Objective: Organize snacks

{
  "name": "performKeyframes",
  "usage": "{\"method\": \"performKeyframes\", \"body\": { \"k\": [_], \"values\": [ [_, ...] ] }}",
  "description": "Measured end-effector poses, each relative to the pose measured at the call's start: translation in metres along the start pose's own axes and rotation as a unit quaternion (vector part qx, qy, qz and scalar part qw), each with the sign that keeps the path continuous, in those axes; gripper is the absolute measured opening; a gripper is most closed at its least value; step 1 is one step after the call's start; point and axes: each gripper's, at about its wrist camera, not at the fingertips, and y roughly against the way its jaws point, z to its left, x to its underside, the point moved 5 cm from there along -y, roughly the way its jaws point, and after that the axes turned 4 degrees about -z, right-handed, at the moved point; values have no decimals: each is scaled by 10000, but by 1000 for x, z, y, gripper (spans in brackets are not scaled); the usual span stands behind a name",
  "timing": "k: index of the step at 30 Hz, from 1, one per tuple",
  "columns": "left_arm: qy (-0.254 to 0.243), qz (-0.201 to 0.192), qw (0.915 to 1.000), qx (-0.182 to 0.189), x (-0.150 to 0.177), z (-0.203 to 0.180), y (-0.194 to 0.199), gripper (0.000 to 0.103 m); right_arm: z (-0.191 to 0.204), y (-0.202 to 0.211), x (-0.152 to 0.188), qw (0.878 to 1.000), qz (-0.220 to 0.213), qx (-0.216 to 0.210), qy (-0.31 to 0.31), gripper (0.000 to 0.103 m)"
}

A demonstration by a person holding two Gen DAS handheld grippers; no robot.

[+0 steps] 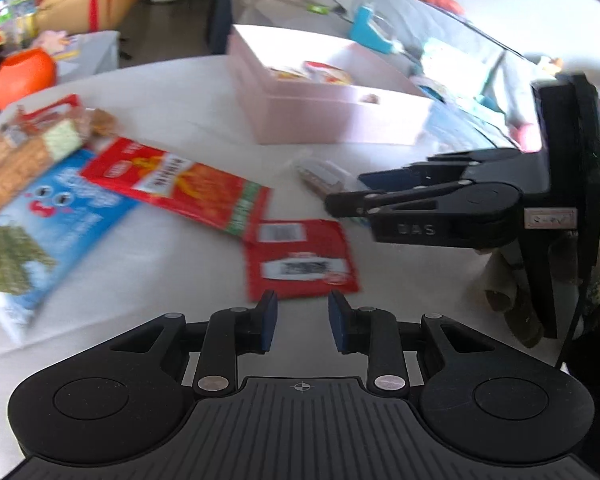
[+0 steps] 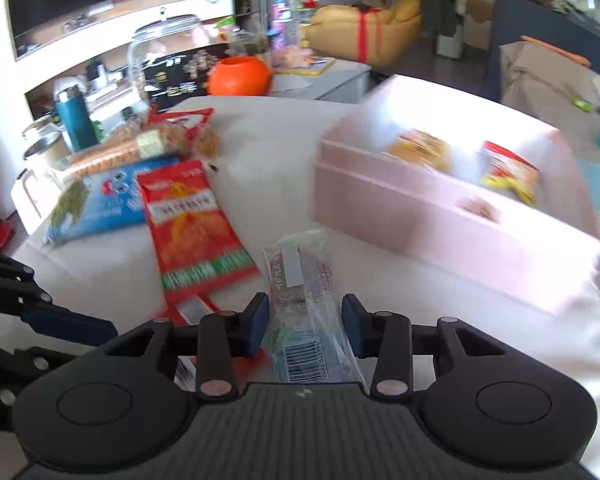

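Straddling a clear snack packet (image 2: 306, 312), my right gripper (image 2: 305, 326) has its fingers (image 2: 256, 322) spread, one on each side of the wrapper with a gap left on both sides, so nothing is clamped. The packet lies flat on the white bench (image 2: 276, 152), its barcode end nearest my camera. In the left wrist view my left gripper (image 1: 302, 320) hovers over the bench with its fingers (image 1: 269, 318) also apart and nothing between them; just beyond the tips lies a small red packet (image 1: 300, 258), label side up. From that view the right gripper (image 1: 340, 204) reaches in from the right, its tips over the clear snack packet (image 1: 318, 176). A long red bag (image 2: 192, 232) lies just left of the clear packet, overlapping the small red one at its near end. Further left a blue bag (image 2: 100, 200) sits partly under the red bag's far end, and behind it a packet of biscuits (image 2: 140, 146). To the right of the clear packet stands a pink box (image 2: 440, 216) with dividers; it holds a yellowish snack (image 2: 420, 152) and a red-and-yellow packet (image 2: 508, 176) in separate sections. Both views are blurred, so I cannot read the printing. Past the bench's far edge sits an orange bowl (image 2: 240, 76).
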Motion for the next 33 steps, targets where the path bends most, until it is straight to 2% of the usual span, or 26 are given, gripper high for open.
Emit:
{"method": "performKeyframes", "body": {
  "k": [2, 7, 11, 13, 14, 15, 17, 20, 23, 25, 28, 33],
  "values": [
    [-18, 13, 10000, -41, -1, -5, -9, 32, -15, 13, 11, 9996, -71, 180, -183, 40],
    [-15, -271, 9996, -124, -15, -8, -24, 33, -56, 37, 36, 9950, -250, 688, -681, 41],
    [-421, -455, 9937, -937, -25, -2, -31, 33, -66, 45, 45, 9922, -417, 680, -958, 44],
    [-451, -516, 9888, -1323, -30, 6, -27, 33, -60, 43, 48, 9923, -519, 735, -856, 53],
    [-362, -561, 9887, -1339, -33, 10, -24, 33, -56, 42, 48, 9931, -516, 758, -729, 60],
    [-236, -613, 9897, -1276, -35, 13, -21, 33, -53, 41, 48, 9938, -491, 790, -610, 68],
    [153, -697, 9926, -982, -39, 18, -17, 33, -51, 40, 48, 9938, -459, 847, -563, 74],
    [633, -712, 9929, -716, -45, 24, -24, 33, -58, 41, 48, 9929, -495, 716, -805, 76],
    [661, -566, 9934, -743, -45, 22, -39, 34, -64, 43, 49, 9913, -554, 674, -984, 76],
    [442, -487, 9952, -718, -44, 10, -45, 52, -66, 43, 49, 9902, -571, 721, -1053, 76],
    [-156, -232, 9971, -705, -40, -11, -46, 54, -69, 44, 50, 9882, -603, 776, -1173, 77],
    [-570, 47, 9981, -239, -30, -38, -37, 54, -71, 44, 50, 9868, -629, 733, -1298, 79]
  ]
}}
